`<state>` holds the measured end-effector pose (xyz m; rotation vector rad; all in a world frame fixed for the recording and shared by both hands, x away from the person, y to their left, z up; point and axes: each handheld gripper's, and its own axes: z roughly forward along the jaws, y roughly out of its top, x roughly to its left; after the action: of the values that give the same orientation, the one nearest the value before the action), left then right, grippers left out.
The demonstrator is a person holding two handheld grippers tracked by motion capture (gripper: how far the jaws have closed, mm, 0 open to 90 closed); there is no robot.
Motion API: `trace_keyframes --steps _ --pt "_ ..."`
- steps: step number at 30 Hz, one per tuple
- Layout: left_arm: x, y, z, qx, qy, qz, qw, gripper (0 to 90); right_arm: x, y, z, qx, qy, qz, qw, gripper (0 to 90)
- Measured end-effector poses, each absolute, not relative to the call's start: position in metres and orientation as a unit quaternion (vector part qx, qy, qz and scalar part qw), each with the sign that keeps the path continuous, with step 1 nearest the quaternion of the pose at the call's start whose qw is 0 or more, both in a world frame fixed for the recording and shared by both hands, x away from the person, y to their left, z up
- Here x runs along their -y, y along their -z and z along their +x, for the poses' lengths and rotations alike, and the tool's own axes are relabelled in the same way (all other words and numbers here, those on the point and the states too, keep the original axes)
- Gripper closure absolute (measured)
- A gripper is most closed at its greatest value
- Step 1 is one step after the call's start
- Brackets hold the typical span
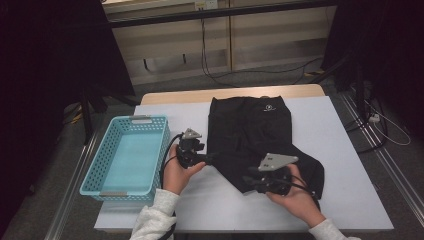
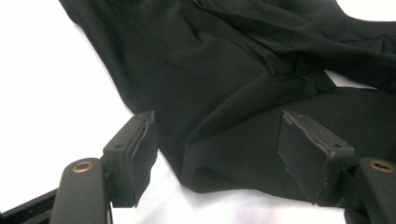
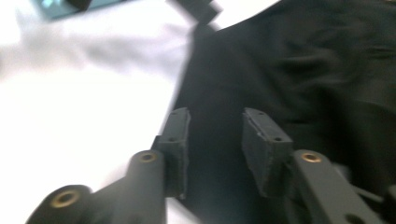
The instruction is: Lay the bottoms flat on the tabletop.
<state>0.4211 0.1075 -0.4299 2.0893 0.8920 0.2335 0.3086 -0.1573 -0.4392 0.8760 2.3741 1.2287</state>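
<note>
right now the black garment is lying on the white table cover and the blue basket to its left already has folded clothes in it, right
Not quite. The blue basket holds nothing: the high view shows its bare floor. The rest stands: the black garment lies on the white table cover, with the basket to its left.

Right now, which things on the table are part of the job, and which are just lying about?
In the job:
- black garment
- left gripper, jaws open at its corner
- right gripper, jaws apart over the cloth

Lying about:
- light blue basket, nothing in it
- cables on the floor
</note>
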Motion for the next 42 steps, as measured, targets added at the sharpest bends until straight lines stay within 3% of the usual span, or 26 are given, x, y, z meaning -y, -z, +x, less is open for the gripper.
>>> trace_keyframes --steps 7,14,22,33,42 --pt "-0.114 0.428 0.416 -0.356 -0.096 0.831 0.416 28.2 0.125 0.461 0.313 -0.864 -0.393 0.279 0.142 66.8" --pt "-0.115 0.431 0.413 -0.356 -0.095 0.833 0.413 28.3 0.128 0.466 0.321 -0.86 -0.393 0.294 0.135 88.2" --pt "-0.115 0.429 0.41 -0.359 -0.092 0.829 0.419 29.4 0.154 0.444 0.33 -0.798 -0.483 0.346 0.1 88.3" --pt "-0.1 0.428 0.401 -0.335 -0.076 0.84 0.419 32.2 0.182 0.465 0.346 -0.777 -0.43 0.442 0.125 86.5" --pt "-0.08 0.434 0.392 -0.301 -0.045 0.855 0.419 48.0 0.181 0.47 0.35 -0.767 -0.416 0.463 0.158 74.4"
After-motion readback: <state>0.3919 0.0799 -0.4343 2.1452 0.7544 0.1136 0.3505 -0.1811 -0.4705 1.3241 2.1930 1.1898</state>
